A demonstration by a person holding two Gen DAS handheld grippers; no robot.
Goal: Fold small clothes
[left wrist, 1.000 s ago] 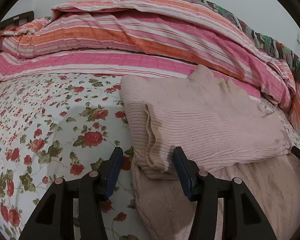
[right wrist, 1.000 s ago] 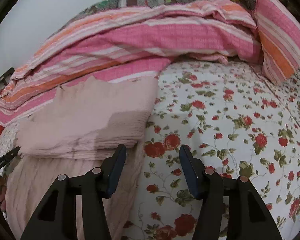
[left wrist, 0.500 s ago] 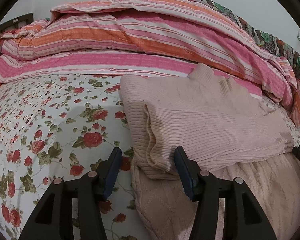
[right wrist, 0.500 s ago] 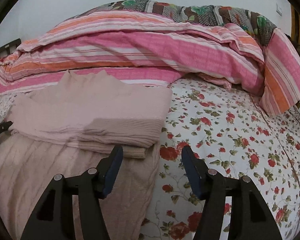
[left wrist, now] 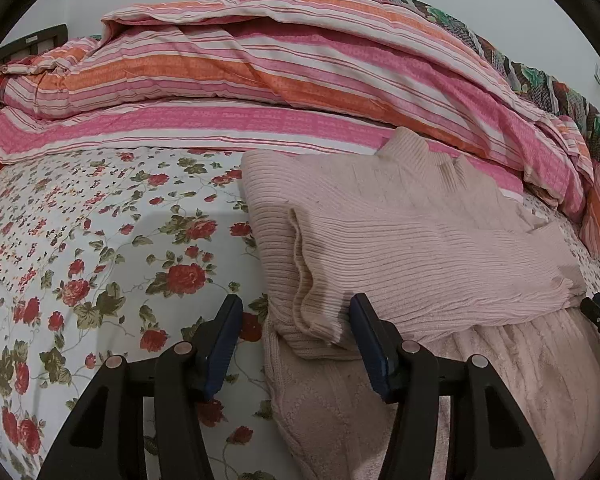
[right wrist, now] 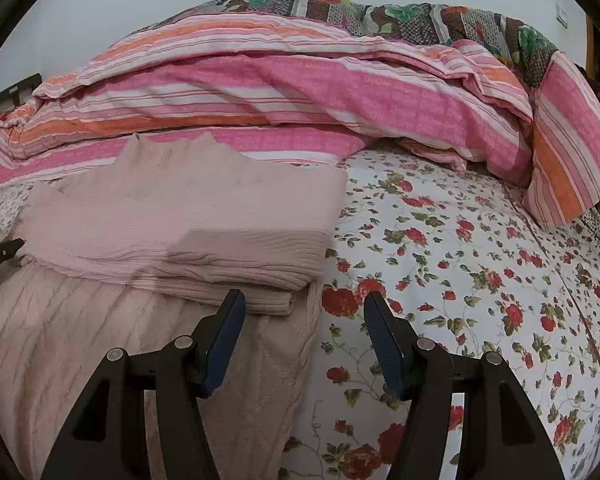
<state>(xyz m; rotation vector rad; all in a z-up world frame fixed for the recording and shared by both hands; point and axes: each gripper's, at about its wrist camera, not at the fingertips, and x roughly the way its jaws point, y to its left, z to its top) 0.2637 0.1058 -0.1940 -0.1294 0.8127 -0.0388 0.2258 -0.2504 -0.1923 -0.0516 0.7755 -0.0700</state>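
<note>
A pale pink knit sweater [left wrist: 420,240] lies on the floral bed sheet [left wrist: 100,248], its sleeves folded across the chest and its collar toward the quilt. Its lower body [left wrist: 500,380] stretches toward me. My left gripper [left wrist: 296,312] is open, its fingers either side of the folded sleeve's cuff [left wrist: 320,312] at the sweater's left edge. My right gripper [right wrist: 304,308] is open and empty, just short of the sweater's right edge [right wrist: 300,280], over the sweater [right wrist: 172,216] and sheet [right wrist: 460,280]. Each gripper's tip shows at the other view's edge.
A rolled pink and orange striped quilt [left wrist: 260,80] lies across the far side of the bed and bends down on the right [right wrist: 560,140]. A dark headboard [left wrist: 28,40] shows at the far left. A grey wall stands behind.
The right gripper swung from facing the sheet to facing the sweater's right edge and the quilt. The left gripper stayed almost still at the sleeve cuff.
</note>
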